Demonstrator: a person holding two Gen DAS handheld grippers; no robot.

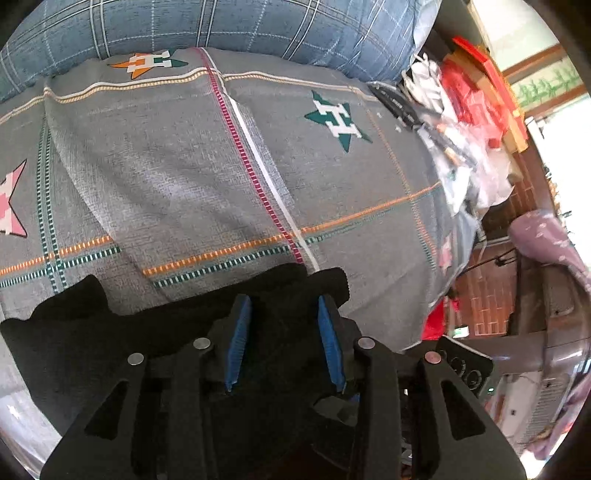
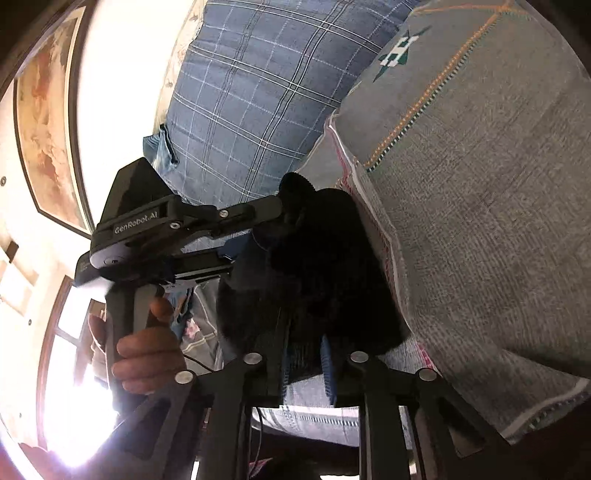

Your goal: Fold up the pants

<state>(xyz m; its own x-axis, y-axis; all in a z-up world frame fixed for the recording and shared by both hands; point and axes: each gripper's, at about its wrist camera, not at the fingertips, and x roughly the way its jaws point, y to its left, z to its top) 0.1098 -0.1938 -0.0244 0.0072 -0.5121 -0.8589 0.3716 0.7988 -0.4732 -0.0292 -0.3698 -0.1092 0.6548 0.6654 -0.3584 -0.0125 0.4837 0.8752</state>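
Observation:
The pants are black fabric, bunched at the near edge of the bed. My left gripper has its blue-padded fingers apart, with black cloth bunched between and under them; whether it grips is unclear. In the right wrist view the pants hang in a dark bundle off the bed's edge. My right gripper is shut on the lower part of that bundle. The left gripper shows there too, held by a hand, its fingers closed on the bundle's top.
A grey bedspread with star patterns covers the bed. A blue plaid pillow lies at the far end. Cluttered plastic bags and red boxes sit to the right, beside a brick wall.

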